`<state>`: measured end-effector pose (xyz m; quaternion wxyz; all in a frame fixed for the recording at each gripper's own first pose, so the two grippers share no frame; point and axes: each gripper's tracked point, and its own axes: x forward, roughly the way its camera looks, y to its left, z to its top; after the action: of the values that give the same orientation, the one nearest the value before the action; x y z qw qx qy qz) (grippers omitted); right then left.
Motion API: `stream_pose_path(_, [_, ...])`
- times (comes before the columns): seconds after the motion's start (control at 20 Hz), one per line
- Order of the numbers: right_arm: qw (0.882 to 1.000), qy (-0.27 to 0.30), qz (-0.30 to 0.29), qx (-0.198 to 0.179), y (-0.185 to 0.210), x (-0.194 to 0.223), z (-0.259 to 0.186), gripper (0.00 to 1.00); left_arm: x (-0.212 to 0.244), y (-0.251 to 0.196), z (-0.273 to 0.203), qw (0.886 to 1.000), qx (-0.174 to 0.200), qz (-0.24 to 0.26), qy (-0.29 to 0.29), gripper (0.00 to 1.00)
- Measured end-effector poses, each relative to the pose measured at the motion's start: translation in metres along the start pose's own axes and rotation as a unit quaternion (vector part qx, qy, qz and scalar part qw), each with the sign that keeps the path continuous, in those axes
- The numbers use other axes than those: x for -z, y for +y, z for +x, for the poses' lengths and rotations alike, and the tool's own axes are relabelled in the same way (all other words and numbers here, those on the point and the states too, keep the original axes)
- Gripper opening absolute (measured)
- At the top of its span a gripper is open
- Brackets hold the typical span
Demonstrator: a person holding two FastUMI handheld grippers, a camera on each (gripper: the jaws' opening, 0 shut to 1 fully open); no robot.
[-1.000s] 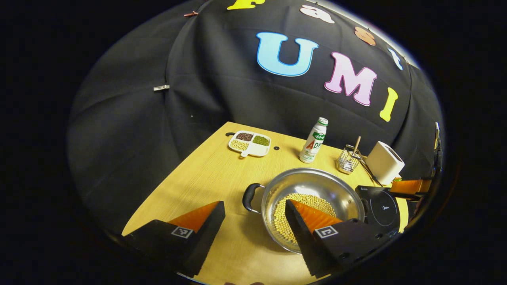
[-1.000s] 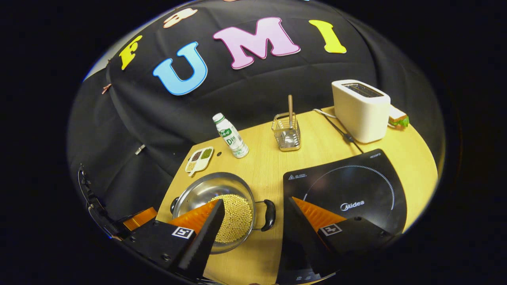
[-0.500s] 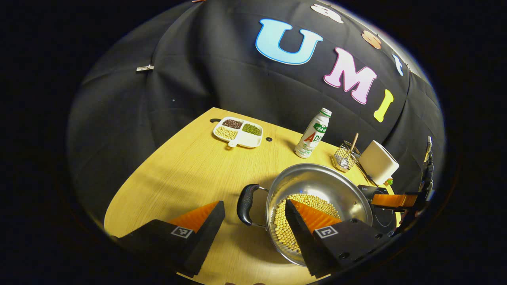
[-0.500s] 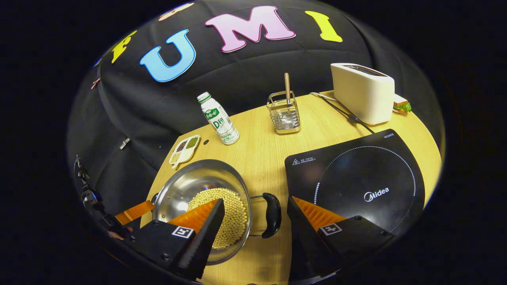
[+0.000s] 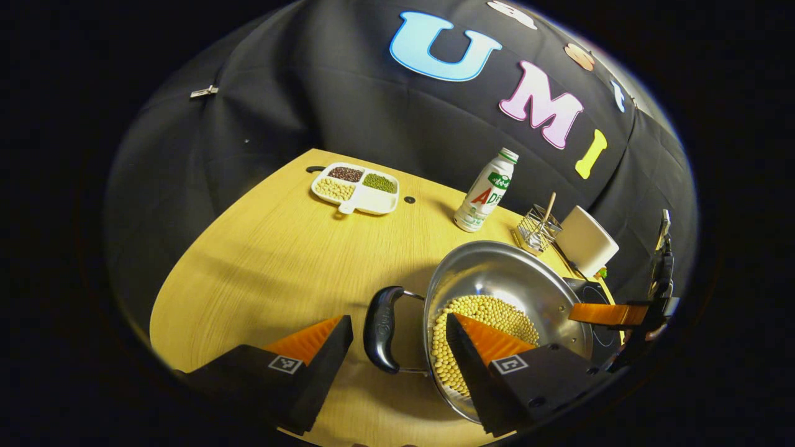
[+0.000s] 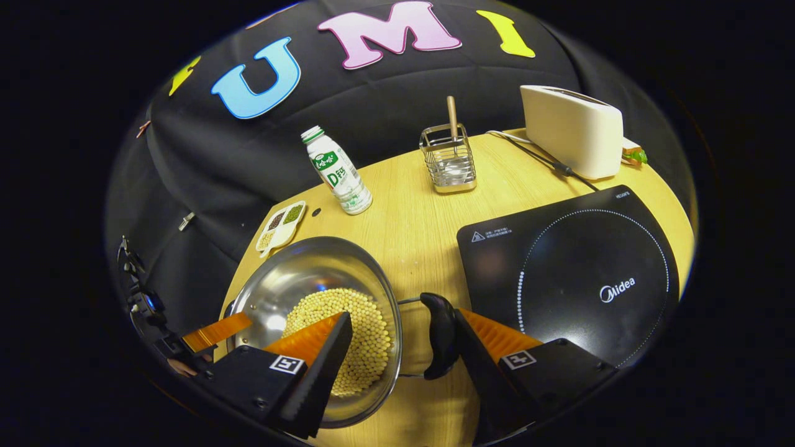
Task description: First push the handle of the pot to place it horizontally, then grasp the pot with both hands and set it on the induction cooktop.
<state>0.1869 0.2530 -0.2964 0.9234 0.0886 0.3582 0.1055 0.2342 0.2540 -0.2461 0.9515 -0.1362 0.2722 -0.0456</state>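
A steel pot (image 5: 497,273) holding pale soybeans (image 5: 490,310) stands on the wooden table. In the left gripper view its black left handle (image 5: 380,335) lies between the fingers of my open left gripper (image 5: 399,323), whose right finger hangs over the beans. In the right gripper view the pot (image 6: 304,273) is at lower left. Its other black handle (image 6: 440,332) sits inside my open right gripper (image 6: 402,318), close against the right finger. The black induction cooktop (image 6: 577,273) lies just right of the pot.
A white bottle (image 6: 335,171), a wire utensil holder (image 6: 448,164) and a white toaster (image 6: 571,130) with its cord stand along the back. A divided dish of beans (image 5: 355,188) lies at the far left of the table (image 5: 273,248).
Both grippers have come forward and lower toward the pot. Each handle now lies between a gripper's fingers, where before it was ahead of them. The pot has not shifted.
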Motion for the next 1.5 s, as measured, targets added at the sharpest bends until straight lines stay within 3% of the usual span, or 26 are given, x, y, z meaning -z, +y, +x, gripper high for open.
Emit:
stream_pose_path(0.2, [1.000,0.012,-0.015,0.001,0.007,0.009,0.016,0.97,0.001,0.002,0.009,1.000,0.013,0.004,0.013,0.93])
stream_pose_path(0.3, [1.000,0.017,-0.020,0.010,0.006,0.013,0.024,0.95,0.001,0.006,0.011,1.000,0.005,0.010,0.016,0.83])
stream_pose_path(0.35, [1.000,0.021,-0.019,0.008,0.007,0.015,0.027,0.87,0.002,0.010,0.012,1.000,-0.001,0.014,0.020,0.75])
stream_pose_path(0.4, [0.999,0.027,-0.019,0.006,0.008,0.019,0.030,0.83,0.003,0.010,0.013,1.000,-0.002,0.015,0.023,0.74])
stream_pose_path(0.5, [0.999,0.036,-0.024,0.016,0.005,0.025,0.034,0.82,0.004,0.014,0.012,0.999,-0.005,0.017,0.027,0.69])
stream_pose_path(0.55, [0.999,0.033,-0.027,0.022,0.000,0.025,0.037,0.75,0.004,0.018,0.010,0.999,-0.009,0.017,0.027,0.60])
stream_pose_path(0.7, [0.999,0.040,-0.023,0.030,0.001,0.026,0.035,0.56,0.011,0.021,0.007,0.999,-0.009,0.018,0.041,0.62])
stream_pose_path(0.75, [0.998,0.040,-0.020,0.033,-0.001,0.027,0.037,0.60,0.011,0.021,0.008,0.999,-0.011,0.018,0.041,0.63])
stream_pose_path(0.9, [0.998,0.047,-0.012,0.036,0.000,0.028,0.037,0.58,0.011,0.021,0.005,0.999,-0.015,0.016,0.043,0.61])
stream_pose_path(0.95, [0.998,0.048,-0.012,0.037,0.001,0.029,0.033,0.51,0.011,0.021,0.004,0.999,-0.016,0.014,0.043,0.59])
stream_pose_path(1.0, [0.998,0.048,-0.012,0.036,0.001,0.029,0.032,0.55,0.013,0.022,0.004,0.999,-0.017,0.013,0.044,0.58])
stream_pose_path(1.15, [0.998,0.055,-0.021,0.038,0.004,0.034,0.028,0.52,0.020,0.023,-0.002,0.997,-0.021,0.027,0.064,0.55])
stream_pose_path(1.5, [0.997,0.060,-0.032,0.036,0.011,0.028,-0.012,0.52,0.025,0.010,-0.040,0.998,-0.027,-0.001,0.062,0.54])
